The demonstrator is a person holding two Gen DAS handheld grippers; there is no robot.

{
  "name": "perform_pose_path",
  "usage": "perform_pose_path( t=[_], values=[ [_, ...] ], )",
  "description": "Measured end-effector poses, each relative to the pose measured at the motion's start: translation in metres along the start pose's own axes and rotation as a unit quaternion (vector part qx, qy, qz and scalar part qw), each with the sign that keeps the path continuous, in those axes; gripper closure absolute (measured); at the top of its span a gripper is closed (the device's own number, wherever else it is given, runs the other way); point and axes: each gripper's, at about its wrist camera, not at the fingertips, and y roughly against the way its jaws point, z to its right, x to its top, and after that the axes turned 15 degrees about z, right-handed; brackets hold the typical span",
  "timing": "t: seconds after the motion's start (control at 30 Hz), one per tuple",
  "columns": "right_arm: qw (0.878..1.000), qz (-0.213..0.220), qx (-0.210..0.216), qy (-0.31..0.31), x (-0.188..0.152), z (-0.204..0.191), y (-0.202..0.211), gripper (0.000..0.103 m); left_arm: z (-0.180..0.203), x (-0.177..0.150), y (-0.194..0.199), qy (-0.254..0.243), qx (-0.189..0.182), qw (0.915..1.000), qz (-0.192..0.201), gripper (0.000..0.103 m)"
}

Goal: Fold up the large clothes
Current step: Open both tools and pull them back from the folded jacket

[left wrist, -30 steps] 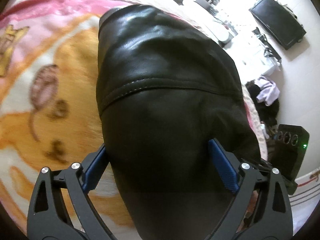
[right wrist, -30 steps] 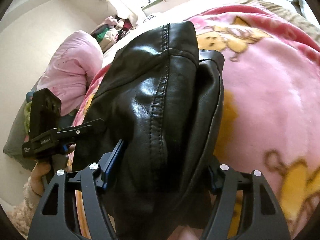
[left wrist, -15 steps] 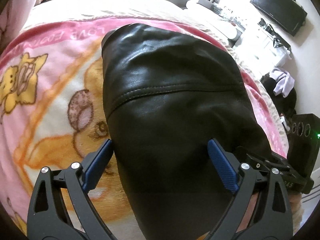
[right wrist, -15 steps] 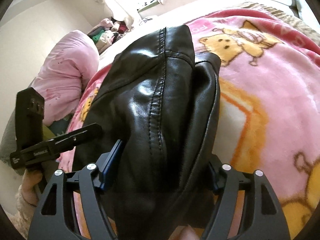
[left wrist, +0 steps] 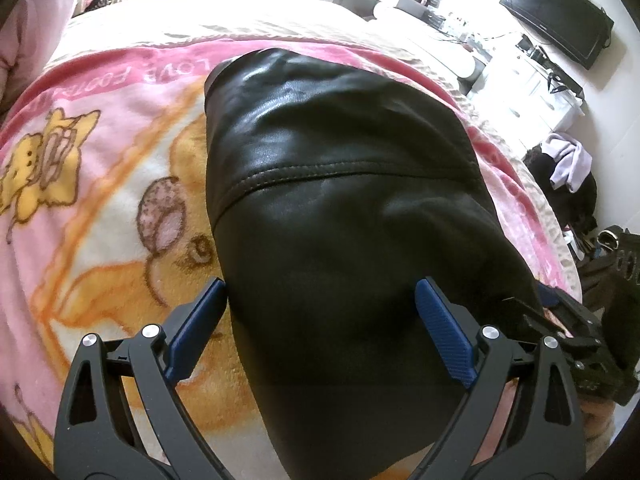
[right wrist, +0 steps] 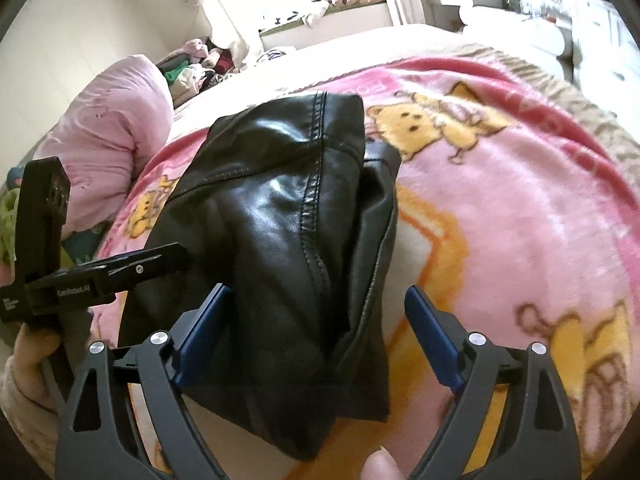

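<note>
A folded black leather jacket [left wrist: 340,220] lies on the pink cartoon blanket [left wrist: 100,152] that covers the bed. My left gripper [left wrist: 320,296] is open wide over the jacket's near end; its left pad is at the jacket's edge and its right pad lies over the leather. My right gripper [right wrist: 316,296] straddles the jacket [right wrist: 280,220] from the other side. Its jaws are opening: the left pad is against the leather and the right pad stands clear of the jacket's edge. One finger of the left gripper [right wrist: 140,268] points at the jacket's left side.
A pink pillow [right wrist: 112,120] and a pile of clothes [right wrist: 200,64] lie at the head of the bed. A black monitor [left wrist: 556,12] and white furniture [left wrist: 532,92] stand beyond the bed. A hand [right wrist: 28,352] holds the left gripper, and a thumb [right wrist: 380,464] shows at the bottom edge.
The right gripper's jaws have widened and its right pad has come off the jacket. Both views have tilted up and show more of the bed. The left jaws keep their width.
</note>
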Motion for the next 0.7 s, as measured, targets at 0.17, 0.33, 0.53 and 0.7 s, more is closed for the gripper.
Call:
perform_pose_path(
  t=[0.17, 0.33, 0.53, 0.7],
  values=[
    [1.000, 0.000, -0.018, 0.013, -0.002, -0.001, 0.004, 0.010, 0.001, 0.000, 0.004, -0.006, 0.004, 1.0000, 0.004, 0.015],
    [0.999, -0.023, -0.044, 0.009, -0.009, 0.003, -0.001, 0.009, 0.000, 0.000, 0.006, -0.009, 0.010, 0.9999, 0.003, 0.013],
    [0.998, -0.036, -0.053, -0.009, -0.016, 0.010, -0.004, 0.008, 0.001, -0.001, 0.015, -0.011, 0.018, 0.9997, 0.007, 0.009],
    [0.999, 0.000, -0.053, 0.005, -0.011, 0.003, 0.012, 0.007, 0.004, -0.002, 0.024, -0.021, 0.030, 0.9993, 0.010, 0.009]
  ],
)
